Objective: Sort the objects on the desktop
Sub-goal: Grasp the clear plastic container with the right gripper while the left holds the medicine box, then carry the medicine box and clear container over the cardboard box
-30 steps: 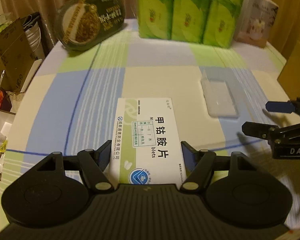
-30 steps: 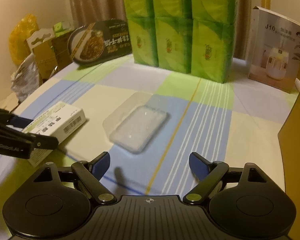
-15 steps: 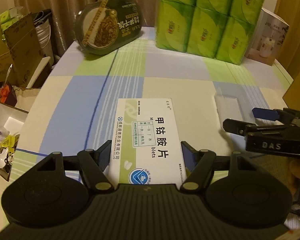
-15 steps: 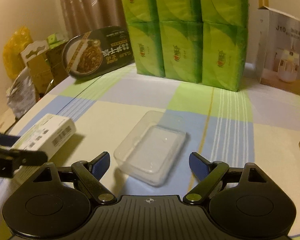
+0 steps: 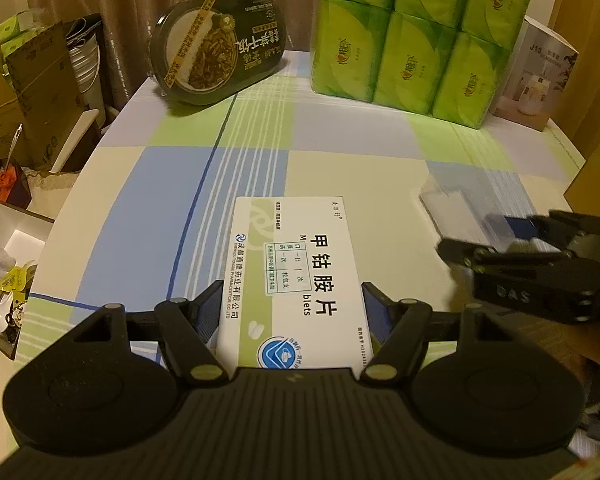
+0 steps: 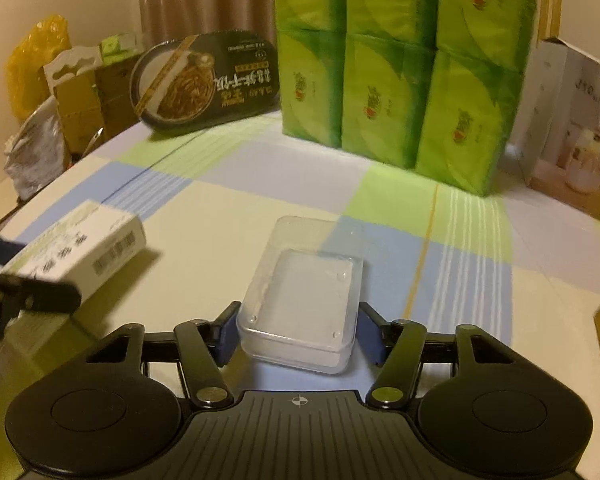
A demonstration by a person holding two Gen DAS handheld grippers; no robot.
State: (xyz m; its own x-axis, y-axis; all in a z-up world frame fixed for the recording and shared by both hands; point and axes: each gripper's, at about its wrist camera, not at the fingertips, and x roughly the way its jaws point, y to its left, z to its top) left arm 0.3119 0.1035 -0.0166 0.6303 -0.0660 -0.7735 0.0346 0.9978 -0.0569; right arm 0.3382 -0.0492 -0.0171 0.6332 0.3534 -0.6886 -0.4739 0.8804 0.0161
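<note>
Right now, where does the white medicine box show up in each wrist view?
Left wrist: medicine box bottom centre, between the left gripper fingers.
Right wrist: medicine box at left edge, held above the tablecloth.
Shared landmark: green tissue pack at the table's back.

White medicine box (image 5: 300, 276) reads "甲钴胺片" and "blets"; right gripper (image 5: 496, 236) body reads "DAS"; product box (image 5: 536, 76) reads "J10".
</note>
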